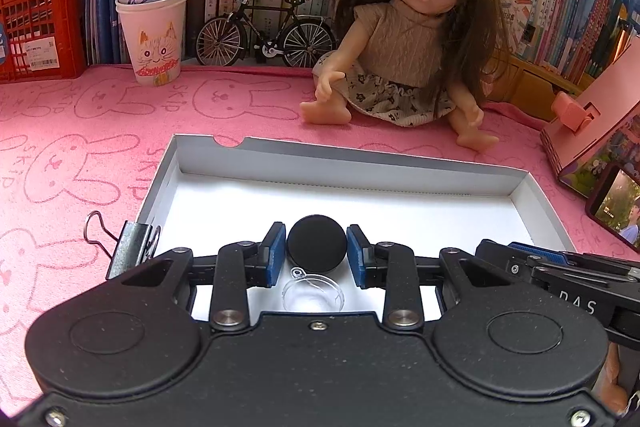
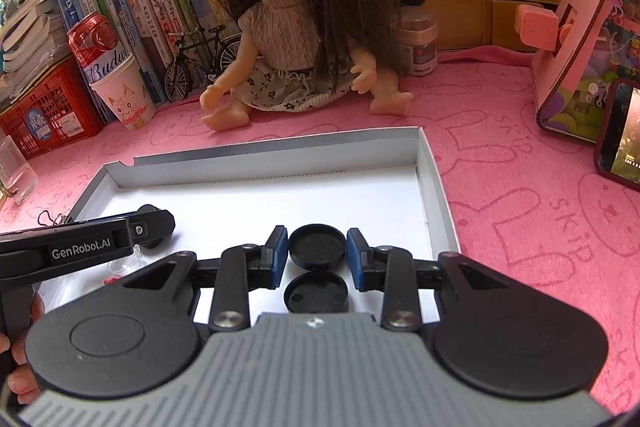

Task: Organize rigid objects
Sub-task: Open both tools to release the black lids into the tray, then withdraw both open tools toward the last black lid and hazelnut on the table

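Note:
A shallow white box (image 1: 360, 163) (image 2: 280, 151) lies on the pink cloth. My left gripper (image 1: 317, 245) is shut on a black round cap (image 1: 317, 243) held over the box's near left part. A clear plastic dome (image 1: 313, 293) lies on the box floor just below it. My right gripper (image 2: 317, 247) is shut on another black round cap (image 2: 317, 246), hollow side up, over the box's near right part. A second black cap (image 2: 316, 293) lies in the box right beneath it. The left gripper's body (image 2: 80, 247) shows at the left of the right wrist view.
A doll (image 1: 412, 39) (image 2: 296, 27) sits behind the box. A metal binder clip (image 1: 128, 247) sits at the box's left wall. A cat paper cup with a beer can (image 1: 152, 27), a toy bicycle (image 1: 266, 35), a red crate (image 1: 40, 23), a phone (image 2: 624, 131) and book rows surround.

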`<state>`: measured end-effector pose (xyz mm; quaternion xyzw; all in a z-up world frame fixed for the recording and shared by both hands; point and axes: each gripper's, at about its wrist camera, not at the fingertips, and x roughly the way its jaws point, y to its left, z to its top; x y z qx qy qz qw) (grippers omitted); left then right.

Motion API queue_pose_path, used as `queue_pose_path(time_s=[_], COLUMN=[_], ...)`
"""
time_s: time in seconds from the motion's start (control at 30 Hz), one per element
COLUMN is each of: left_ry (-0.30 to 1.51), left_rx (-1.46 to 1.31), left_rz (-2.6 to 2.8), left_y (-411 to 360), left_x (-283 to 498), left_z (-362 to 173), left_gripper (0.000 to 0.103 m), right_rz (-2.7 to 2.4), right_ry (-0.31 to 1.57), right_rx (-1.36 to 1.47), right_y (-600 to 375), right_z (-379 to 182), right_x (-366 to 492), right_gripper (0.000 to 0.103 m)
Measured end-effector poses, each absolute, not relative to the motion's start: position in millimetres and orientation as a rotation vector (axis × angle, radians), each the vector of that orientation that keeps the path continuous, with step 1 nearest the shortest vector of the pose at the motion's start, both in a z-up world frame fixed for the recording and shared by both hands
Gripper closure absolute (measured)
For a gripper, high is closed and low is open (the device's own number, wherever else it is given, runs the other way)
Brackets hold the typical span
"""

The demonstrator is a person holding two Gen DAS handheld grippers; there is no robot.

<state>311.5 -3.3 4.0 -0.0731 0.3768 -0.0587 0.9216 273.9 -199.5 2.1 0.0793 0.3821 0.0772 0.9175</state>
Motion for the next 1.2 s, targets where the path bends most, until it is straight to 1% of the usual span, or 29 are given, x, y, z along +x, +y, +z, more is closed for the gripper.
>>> queue_pose_path(time_s=[0.33, 0.4, 0.47, 0.5, 0.6, 0.67, 0.73, 0.77, 0.8, 0.83, 0.9, 0.97, 1.2], left_ry=[0.775, 0.774, 0.773, 0.773, 0.778, 0.782, 0.781, 0.778, 0.774, 0.768, 0.751, 0.729, 0.687], left_rx=[-0.150, -0.150, -0.150, -0.148, -0.150, -0.163, -0.175, -0.177, -0.175, -0.171, -0.160, -0.153, -0.159], left_rz=[-0.122, -0.127, -0.132, -0.133, -0.138, -0.152, -0.160, -0.163, -0.167, -0.173, -0.177, -0.172, -0.202], left_y=[-4, -4, -4, -4, -5, -4, -2, -2, -1, -1, -2, -2, 0], left_x=[311, 311, 310, 309, 308, 306, 303, 301, 299, 296, 289, 282, 258], left_z=[4, 4, 5, 5, 6, 8, 10, 11, 12, 14, 19, 23, 40], left_gripper=[0.071, 0.068, 0.060, 0.059, 0.054, 0.048, 0.043, 0.041, 0.041, 0.039, 0.035, 0.027, 0.023], right_rz=[0.150, 0.149, 0.149, 0.148, 0.150, 0.154, 0.159, 0.153, 0.145, 0.140, 0.144, 0.152, 0.164], right_ry=[0.784, 0.784, 0.783, 0.782, 0.779, 0.770, 0.750, 0.737, 0.723, 0.705, 0.692, 0.692, 0.648], right_rx=[0.165, 0.167, 0.171, 0.172, 0.170, 0.168, 0.163, 0.155, 0.151, 0.148, 0.147, 0.154, 0.136], right_y=[-199, -199, -200, -200, -200, -199, -199, -198, -198, -198, -199, -199, -201], right_z=[2, 2, 2, 2, 3, 4, 5, 7, 8, 10, 12, 13, 24], right_x=[273, 273, 273, 273, 272, 270, 268, 266, 264, 261, 258, 255, 237], right_gripper=[0.063, 0.062, 0.054, 0.048, 0.047, 0.045, 0.042, 0.039, 0.030, 0.026, 0.023, 0.023, 0.018])
